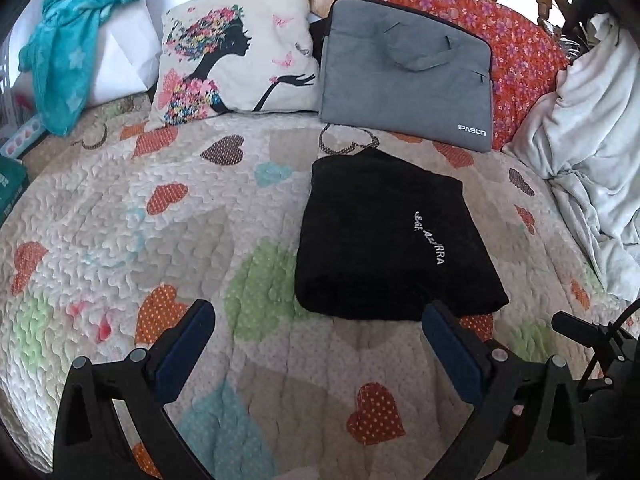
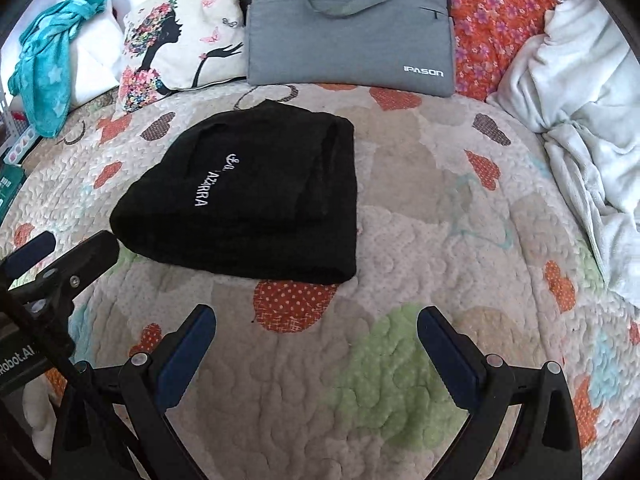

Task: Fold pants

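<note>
Nearest the lens, the left gripper (image 1: 318, 314) and the right gripper (image 2: 316, 320) each spread their blue-padded black fingers wide, holding nothing and hovering over the heart-patterned quilted bedspread (image 1: 160, 240). Just beyond them the black pants with white lettering (image 2: 256, 196) lie folded into a compact rectangle on the quilt, clear of both grippers. Farther off, a grey fabric laptop bag (image 2: 348, 24) leans beside a cream cushion printed with a woman's silhouette (image 1: 236, 48).

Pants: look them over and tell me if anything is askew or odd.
Nothing stands out. The black pants lie folded in a compact stack on the quilt, edges roughly aligned, white lettering on top. Both the left gripper and right gripper are open and clear of them.
</note>
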Motion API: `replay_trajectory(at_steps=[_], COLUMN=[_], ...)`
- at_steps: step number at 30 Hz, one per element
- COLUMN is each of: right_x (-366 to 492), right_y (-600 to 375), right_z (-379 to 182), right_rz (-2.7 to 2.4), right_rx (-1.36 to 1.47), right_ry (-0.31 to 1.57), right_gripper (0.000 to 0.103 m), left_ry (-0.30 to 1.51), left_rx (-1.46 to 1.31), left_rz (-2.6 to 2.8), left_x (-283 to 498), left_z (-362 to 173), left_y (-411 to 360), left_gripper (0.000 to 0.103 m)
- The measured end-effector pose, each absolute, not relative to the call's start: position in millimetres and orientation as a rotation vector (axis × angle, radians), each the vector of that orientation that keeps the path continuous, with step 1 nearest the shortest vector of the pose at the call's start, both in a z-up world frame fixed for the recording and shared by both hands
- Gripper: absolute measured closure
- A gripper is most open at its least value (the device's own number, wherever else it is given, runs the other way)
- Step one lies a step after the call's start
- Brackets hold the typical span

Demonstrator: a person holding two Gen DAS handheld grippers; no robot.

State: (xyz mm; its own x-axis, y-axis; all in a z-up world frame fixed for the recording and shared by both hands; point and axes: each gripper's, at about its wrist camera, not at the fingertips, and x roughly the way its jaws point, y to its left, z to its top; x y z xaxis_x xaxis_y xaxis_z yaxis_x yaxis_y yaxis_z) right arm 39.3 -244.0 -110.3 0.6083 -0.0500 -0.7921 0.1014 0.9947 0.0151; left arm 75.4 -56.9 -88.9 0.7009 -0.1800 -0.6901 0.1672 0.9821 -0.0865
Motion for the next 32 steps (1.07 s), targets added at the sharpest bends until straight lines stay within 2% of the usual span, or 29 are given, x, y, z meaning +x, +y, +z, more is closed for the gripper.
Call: replay_trajectory(at_steps=[32], right_x=[40], right_y=[-233], right_z=[-118], right_rz=[-0.088], right_rx=[0.024], right_ry=[0.941], right_gripper=[0.0], left_ry=[0.875], left_rx=[-0.057], left_rz=[-0.236], left_x=[82], left_z=[-103], left_y=[-56], left_gripper=[0.0])
